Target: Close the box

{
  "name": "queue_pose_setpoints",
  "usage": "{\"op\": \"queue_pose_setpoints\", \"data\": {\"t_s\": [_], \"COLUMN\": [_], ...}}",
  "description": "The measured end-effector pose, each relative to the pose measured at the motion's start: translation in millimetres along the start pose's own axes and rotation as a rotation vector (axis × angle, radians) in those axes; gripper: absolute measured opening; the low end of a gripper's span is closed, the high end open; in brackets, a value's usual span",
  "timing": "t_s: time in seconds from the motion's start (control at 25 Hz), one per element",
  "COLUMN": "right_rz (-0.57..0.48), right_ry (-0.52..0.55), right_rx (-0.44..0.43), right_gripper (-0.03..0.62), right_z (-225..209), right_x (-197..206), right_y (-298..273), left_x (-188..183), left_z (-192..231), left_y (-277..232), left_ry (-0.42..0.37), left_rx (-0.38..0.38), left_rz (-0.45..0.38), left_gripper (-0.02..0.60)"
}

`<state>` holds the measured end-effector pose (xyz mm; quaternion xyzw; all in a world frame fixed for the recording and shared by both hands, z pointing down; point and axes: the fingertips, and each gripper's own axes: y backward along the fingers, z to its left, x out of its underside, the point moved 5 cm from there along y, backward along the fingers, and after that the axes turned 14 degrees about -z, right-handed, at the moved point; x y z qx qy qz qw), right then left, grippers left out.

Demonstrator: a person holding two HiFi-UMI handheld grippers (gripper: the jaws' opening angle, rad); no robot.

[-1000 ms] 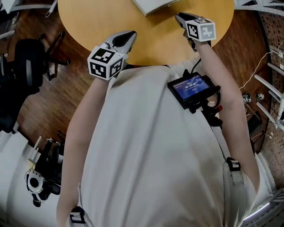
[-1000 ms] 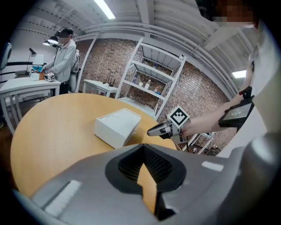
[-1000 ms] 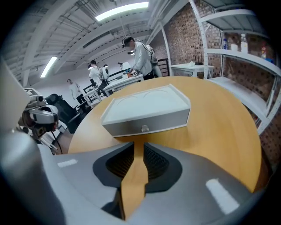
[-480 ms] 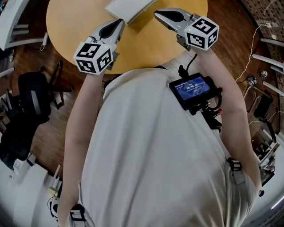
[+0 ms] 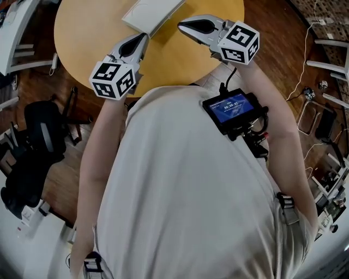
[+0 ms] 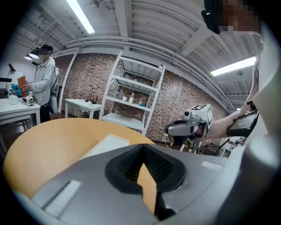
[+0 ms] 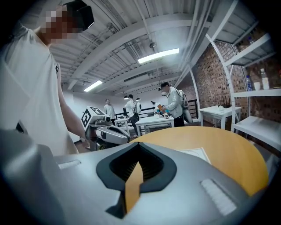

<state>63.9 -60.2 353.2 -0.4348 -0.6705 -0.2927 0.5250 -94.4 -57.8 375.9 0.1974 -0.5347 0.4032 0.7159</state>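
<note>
1. Head view: the white box (image 5: pixel 152 13) is seen lying shut on the round table (image 5: pixel 87 27), with the left claw (image 5: pixel 143 37) and right claw (image 5: pixel 182 24) held raised near it.
2. Left gripper view: the left claw is seen pressed together, empty; the box (image 6: pixel 105 145) lies beyond.
3. Right gripper view: the right claw is likewise closed on nothing.

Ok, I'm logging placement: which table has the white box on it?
The round wooden table, holding the white box; the other tables are white, rectangular, farther back.
</note>
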Motion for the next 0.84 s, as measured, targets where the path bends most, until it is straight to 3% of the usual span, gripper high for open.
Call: {"op": "queue_pose_setpoints", "data": {"t_s": [0.84], "right_rz": [-0.012], "right_ry": [-0.013], "right_rx": [-0.024], "right_gripper": [0.002], "right_z": [6], "right_x": [0], "right_y": [-9], "left_x": [-7], "left_z": [-3], "left_y": [14], "left_ry": [-0.039], "left_rx": [-0.018], "left_rz": [0.009], "left_gripper": [0.0]}}
